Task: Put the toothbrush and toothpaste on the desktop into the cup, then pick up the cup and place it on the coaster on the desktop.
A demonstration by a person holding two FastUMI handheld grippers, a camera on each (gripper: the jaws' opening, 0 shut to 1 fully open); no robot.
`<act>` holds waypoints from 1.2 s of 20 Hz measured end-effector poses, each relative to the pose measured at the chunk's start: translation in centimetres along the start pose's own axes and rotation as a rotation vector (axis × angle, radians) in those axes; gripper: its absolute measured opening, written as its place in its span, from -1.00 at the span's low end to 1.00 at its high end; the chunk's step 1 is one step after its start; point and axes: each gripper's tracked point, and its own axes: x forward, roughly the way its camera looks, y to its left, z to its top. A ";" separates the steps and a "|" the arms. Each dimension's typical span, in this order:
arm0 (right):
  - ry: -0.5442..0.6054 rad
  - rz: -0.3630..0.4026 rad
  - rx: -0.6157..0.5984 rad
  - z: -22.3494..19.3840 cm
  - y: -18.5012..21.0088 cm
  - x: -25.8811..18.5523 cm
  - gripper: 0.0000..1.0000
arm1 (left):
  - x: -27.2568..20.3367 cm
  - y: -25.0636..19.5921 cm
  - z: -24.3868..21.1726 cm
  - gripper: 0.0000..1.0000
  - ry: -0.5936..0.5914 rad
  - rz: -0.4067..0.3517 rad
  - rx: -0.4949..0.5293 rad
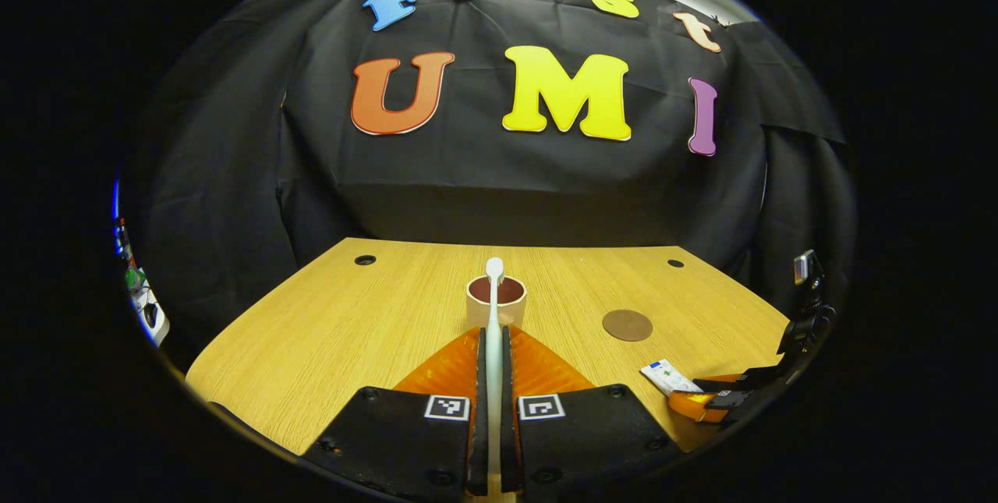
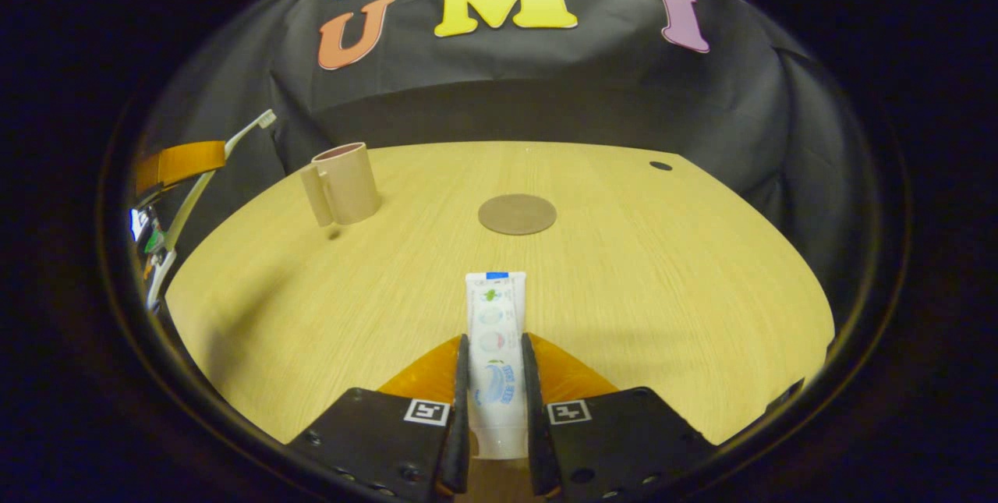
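On desk, cup (image 2: 343, 182) empty, left gripper (image 1: 493, 347) clamps toothbrush (image 1: 493, 316), right gripper (image 2: 494, 355) clamps toothpaste (image 2: 494, 347)

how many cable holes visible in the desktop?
2: one hole at the far left of the desktop, another hole at the far right. Nearer ones may be hidden.

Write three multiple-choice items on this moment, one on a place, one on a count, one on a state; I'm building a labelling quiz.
1. Where is the coaster?
A. bare on the desktop
B. under the cup
C. inside the cup

2. How many cups stand on the desktop?
A. three
B. two
C. one

3. What does the left gripper hold?
A. nothing
B. the toothbrush
C. the cup

Key: 1 A, nothing rests on it; 2 C, a single handled cup; 3 B, the handle sits clamped between its fingers, while the right gripper clamps the toothpaste.
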 end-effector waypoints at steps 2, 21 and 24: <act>-0.010 0.026 0.018 0.2 0.2 -0.2 -0.39 | 0.7 -0.1 0.6 -0.82 -0.021 -0.003 0.005; -0.205 0.213 -0.008 8.1 3.4 -4.1 -0.39 | 13.3 -0.7 8.6 -0.83 -0.209 -0.105 -0.054; -0.189 0.220 -0.030 7.7 3.6 -3.4 -0.39 | 14.9 -0.8 8.8 -0.83 -0.224 -0.092 -0.048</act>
